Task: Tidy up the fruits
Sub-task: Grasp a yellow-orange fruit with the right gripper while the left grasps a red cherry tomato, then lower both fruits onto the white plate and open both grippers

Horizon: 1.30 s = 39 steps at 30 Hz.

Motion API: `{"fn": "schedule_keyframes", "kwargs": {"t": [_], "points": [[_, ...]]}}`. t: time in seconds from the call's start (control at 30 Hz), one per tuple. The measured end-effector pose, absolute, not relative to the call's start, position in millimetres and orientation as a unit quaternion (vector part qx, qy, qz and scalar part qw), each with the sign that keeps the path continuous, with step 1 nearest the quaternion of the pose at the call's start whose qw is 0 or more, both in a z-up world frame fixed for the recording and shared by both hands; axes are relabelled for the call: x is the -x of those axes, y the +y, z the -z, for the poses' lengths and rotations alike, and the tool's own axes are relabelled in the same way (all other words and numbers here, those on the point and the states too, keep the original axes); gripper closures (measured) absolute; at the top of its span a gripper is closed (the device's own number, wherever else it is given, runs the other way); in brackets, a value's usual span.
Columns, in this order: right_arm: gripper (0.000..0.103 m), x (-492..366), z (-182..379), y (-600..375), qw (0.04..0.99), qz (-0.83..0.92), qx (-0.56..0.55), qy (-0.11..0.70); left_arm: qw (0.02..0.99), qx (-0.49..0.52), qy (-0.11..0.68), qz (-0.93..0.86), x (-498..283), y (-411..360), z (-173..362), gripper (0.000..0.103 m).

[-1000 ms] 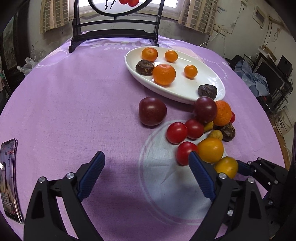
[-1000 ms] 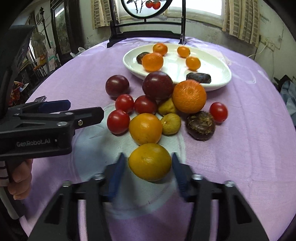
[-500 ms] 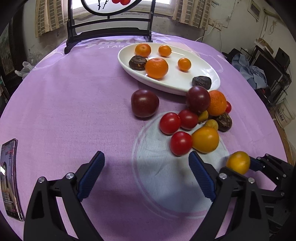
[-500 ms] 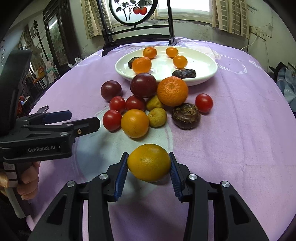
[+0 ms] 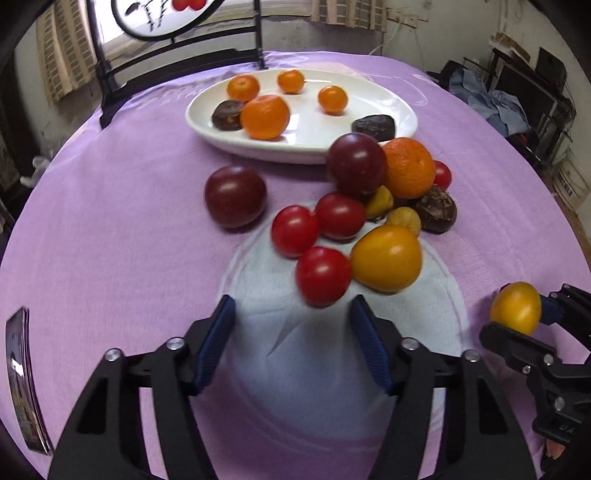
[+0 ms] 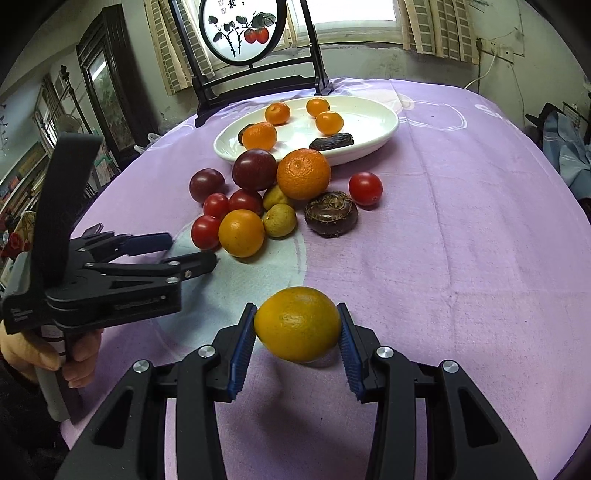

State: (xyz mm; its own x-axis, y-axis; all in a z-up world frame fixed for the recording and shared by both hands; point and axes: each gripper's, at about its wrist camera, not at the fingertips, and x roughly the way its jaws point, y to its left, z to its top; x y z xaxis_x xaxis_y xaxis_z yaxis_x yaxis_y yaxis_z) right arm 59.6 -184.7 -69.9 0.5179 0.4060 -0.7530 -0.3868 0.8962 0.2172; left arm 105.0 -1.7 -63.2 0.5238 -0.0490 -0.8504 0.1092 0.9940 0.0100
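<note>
A white oval plate (image 5: 388,107) at the back holds several small oranges and two dark fruits. In front of it lies a pile of red tomatoes, dark plums, a mandarin (image 5: 408,168) and yellow fruits. My left gripper (image 5: 291,306) is closing, its blue pads apart. The nearest red tomato (image 5: 323,275) sits just at its tips, untouched. My right gripper (image 6: 297,314) is shut on a yellow-orange citrus fruit (image 6: 297,325), held above the cloth away from the pile. The left wrist view shows that fruit (image 5: 515,308) at far right. The left gripper (image 6: 192,251) appears in the right wrist view beside the pile.
A purple cloth (image 6: 461,221) covers the round table. A phone (image 5: 22,380) lies at its left edge. A black stand with a round painted screen (image 6: 242,31) rises behind the plate. A person's hand (image 6: 22,350) grips the left tool. Clutter (image 5: 517,107) fills the room's right side.
The left gripper's jaws have narrowed a lot and it has moved up to the nearest red tomato. The right gripper has carried the yellow-orange fruit back from the pile.
</note>
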Motion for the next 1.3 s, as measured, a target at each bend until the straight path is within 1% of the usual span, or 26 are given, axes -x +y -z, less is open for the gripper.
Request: {"fn": "schedule_keyframes", "kwargs": {"t": [0.13, 0.23, 0.4, 0.57, 0.7, 0.9, 1.03, 1.3], "points": [[0.059, -60, 70, -186, 0.87, -0.231, -0.014, 0.435, 0.871, -0.031, 0.486, 0.057, -111, -8, 62, 0.059], [0.059, -59, 69, -186, 0.871, -0.231, -0.014, 0.433, 0.872, -0.03, 0.485, 0.063, -113, -9, 61, 0.075], [0.059, -57, 67, -188, 0.873, -0.229, -0.013, 0.43, 0.872, -0.023, 0.485, 0.068, -105, -6, 57, 0.075], [0.06, -57, 56, -191, 0.88, -0.226, -0.005, 0.418, 0.881, -0.005, 0.467, 0.079, -92, 7, 33, 0.075], [0.06, -64, 33, -189, 0.892, -0.226, 0.008, 0.392, 0.894, 0.001, 0.44, 0.085, -94, 15, 2, 0.075], [0.06, -86, -6, -173, 0.911, -0.235, 0.033, 0.336, 0.906, 0.002, 0.416, 0.071, -130, 18, -27, 0.075], [0.06, -118, -14, -156, 0.912, -0.242, 0.042, 0.328, 0.905, 0.009, 0.421, 0.057, -164, 19, -27, 0.075], [0.059, -179, 7, -125, 0.896, -0.236, 0.061, 0.371, 0.886, 0.045, 0.46, 0.019, -230, 35, 7, 0.075]]}}
